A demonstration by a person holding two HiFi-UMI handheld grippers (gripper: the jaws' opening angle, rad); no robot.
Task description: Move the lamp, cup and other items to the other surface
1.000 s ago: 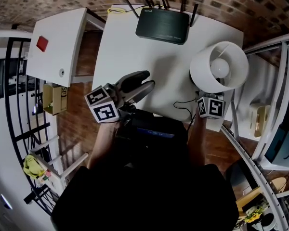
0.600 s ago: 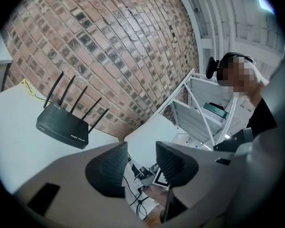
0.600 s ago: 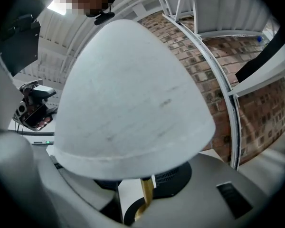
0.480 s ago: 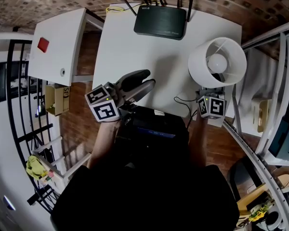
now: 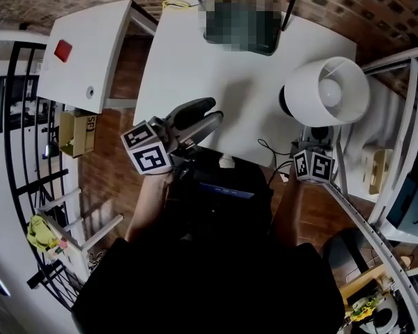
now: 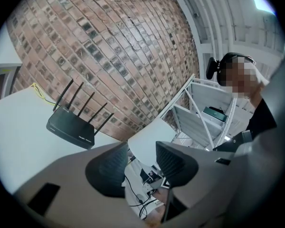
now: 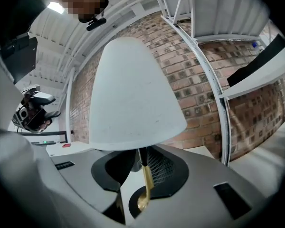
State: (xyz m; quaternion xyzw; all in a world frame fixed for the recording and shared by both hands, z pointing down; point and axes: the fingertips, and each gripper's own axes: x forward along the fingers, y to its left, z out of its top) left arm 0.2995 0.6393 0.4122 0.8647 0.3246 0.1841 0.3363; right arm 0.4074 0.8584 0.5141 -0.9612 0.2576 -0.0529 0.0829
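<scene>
Lamp first, it seems: the task is at its opening step, the taking of the lamp point(image 5: 326, 91), which stands near the right edge of the white desk point(image 5: 195, 54). The right tool point(image 7: 141, 170) has been pushed in under the white shade point(image 7: 133, 99), and the thin brass stem point(image 7: 143, 175) stands between its jaws. The jaws have just been closing, but they are only partly together. The stem lies close against the right pad, while a bright gap shows between it and the left pad, so I judge that the hold is not yet made.

The next move asks for a full closing on the stem, low down, and then a careful carry to the other white surface point(image 5: 90, 61) at the left. The shade is broad and sits high, so the lamp may tip, and its black cord point(image 5: 272, 152) trails off the near edge of the desk.

The left tool point(image 5: 198, 119) hangs over the near edge, its jaws apart with nothing between them. Both tools are held about level and point away from the person, across the desk. The router point(image 6: 71, 127) waits at the far side, untouched.
</scene>
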